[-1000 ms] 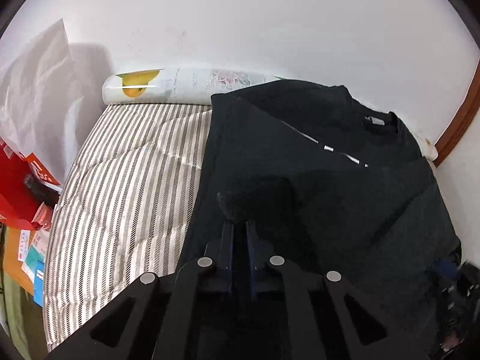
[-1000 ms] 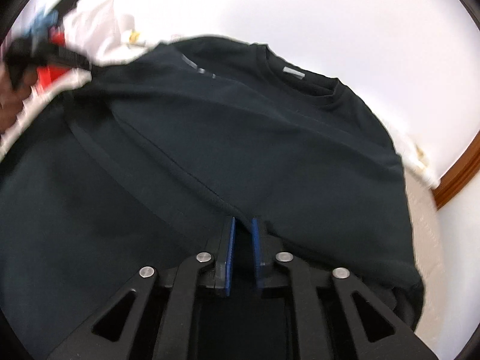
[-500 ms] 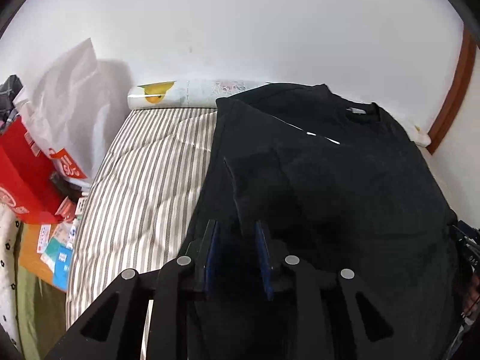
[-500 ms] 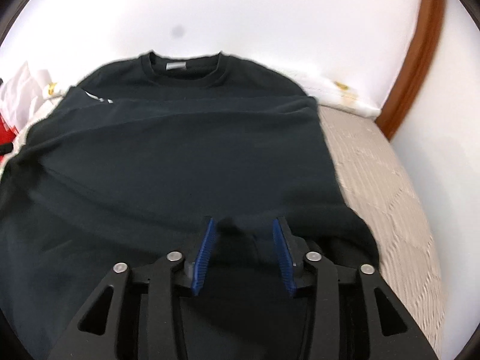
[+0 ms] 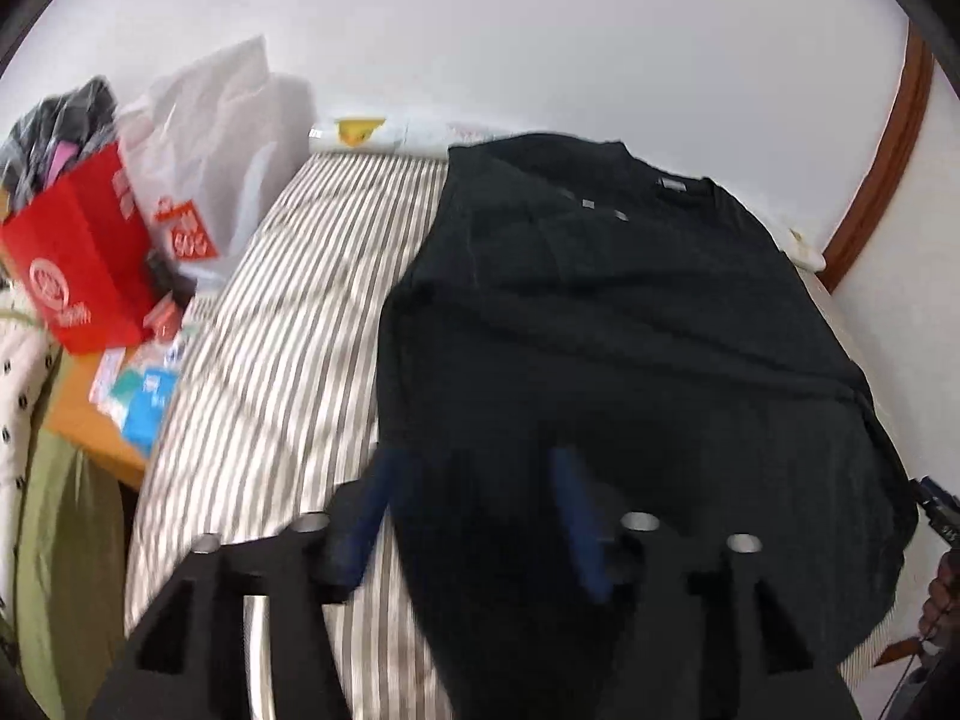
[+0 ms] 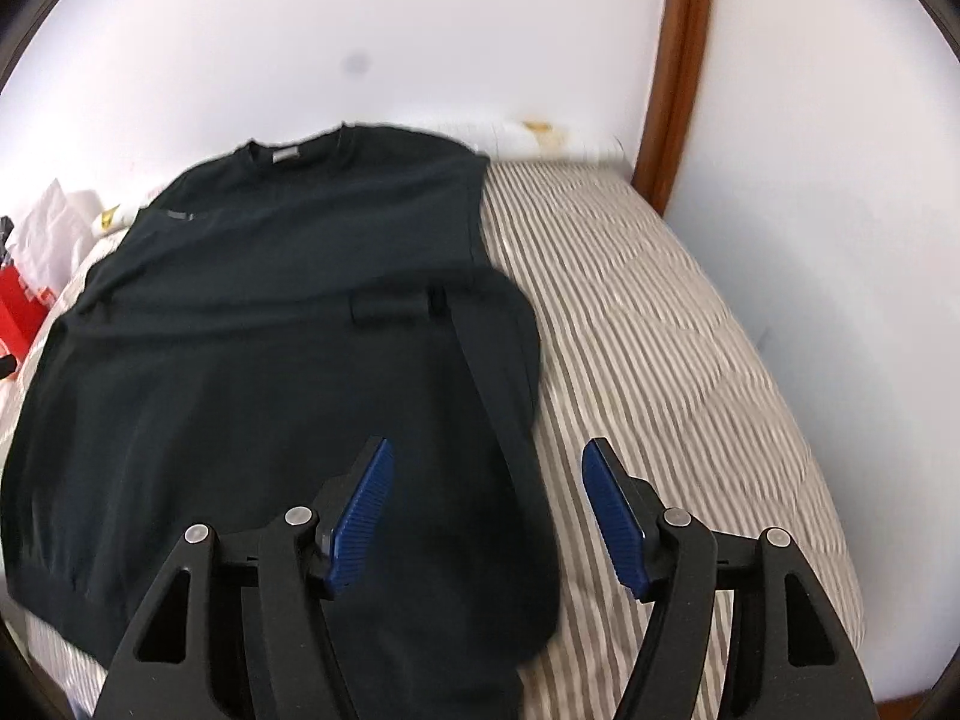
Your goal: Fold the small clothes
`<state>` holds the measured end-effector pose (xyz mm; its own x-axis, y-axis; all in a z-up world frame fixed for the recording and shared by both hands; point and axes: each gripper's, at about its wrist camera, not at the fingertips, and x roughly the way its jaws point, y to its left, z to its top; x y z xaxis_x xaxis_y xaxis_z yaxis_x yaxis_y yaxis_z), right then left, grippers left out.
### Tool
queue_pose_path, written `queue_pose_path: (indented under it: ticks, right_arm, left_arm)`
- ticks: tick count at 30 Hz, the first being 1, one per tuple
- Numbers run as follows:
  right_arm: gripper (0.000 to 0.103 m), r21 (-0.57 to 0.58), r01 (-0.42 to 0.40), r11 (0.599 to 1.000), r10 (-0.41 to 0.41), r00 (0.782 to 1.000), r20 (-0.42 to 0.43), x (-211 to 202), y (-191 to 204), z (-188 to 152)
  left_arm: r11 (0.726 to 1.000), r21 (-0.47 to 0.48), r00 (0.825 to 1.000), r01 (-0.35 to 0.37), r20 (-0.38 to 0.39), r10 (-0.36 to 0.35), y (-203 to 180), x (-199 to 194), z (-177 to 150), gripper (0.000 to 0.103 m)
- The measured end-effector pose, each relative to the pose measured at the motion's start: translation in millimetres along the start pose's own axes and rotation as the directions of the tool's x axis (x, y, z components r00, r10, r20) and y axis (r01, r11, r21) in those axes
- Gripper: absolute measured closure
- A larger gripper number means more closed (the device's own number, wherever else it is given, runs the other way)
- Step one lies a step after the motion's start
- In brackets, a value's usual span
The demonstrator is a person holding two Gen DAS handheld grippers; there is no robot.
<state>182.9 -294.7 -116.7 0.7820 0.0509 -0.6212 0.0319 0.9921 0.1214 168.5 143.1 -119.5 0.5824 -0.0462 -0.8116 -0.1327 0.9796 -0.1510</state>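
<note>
With both sleeves folded in, lying flat on the striped mattress (image 6: 660, 324): black sweatshirt (image 6: 288, 312). Left gripper (image 5: 474, 504) and right gripper (image 6: 486, 504) just opened wide, gripping nothing. Side folds probably done; next, likely catching the hem and carrying it toward the collar.

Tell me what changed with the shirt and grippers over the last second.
Both grippers let go: left gripper and right gripper have just been opening and pulled back from the black shirt, which now lies flat, sides folded in. The striped mattress stayed put.
</note>
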Motion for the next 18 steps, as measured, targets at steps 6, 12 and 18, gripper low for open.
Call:
queue_pose_path:
  ticks: [6, 12, 18]
  right_arm:
    - [0.038, 0.058, -0.049, 0.997, 0.052, 0.997, -0.05, -2, -15, -54]
    - [0.039, 0.105, -0.161, 0.981, 0.165, 0.985, -0.039, -8, -14, -83]
    - [0.047, 0.072, -0.15, 0.986, 0.151, 0.988, -0.016, -4, 3, -88]
  left_arm:
    - [1.0, -0.004, 0.998, -0.006, -0.062, 0.005, 5, -10, -56, 0.047]
    - [0.999, -0.016, 0.995, 0.038, -0.087, -0.04, 0, -17, -95, 0.047]
    - [0.999, 0.002, 0.998, 0.032, -0.058, -0.031, -16, -24, -114, 0.048]
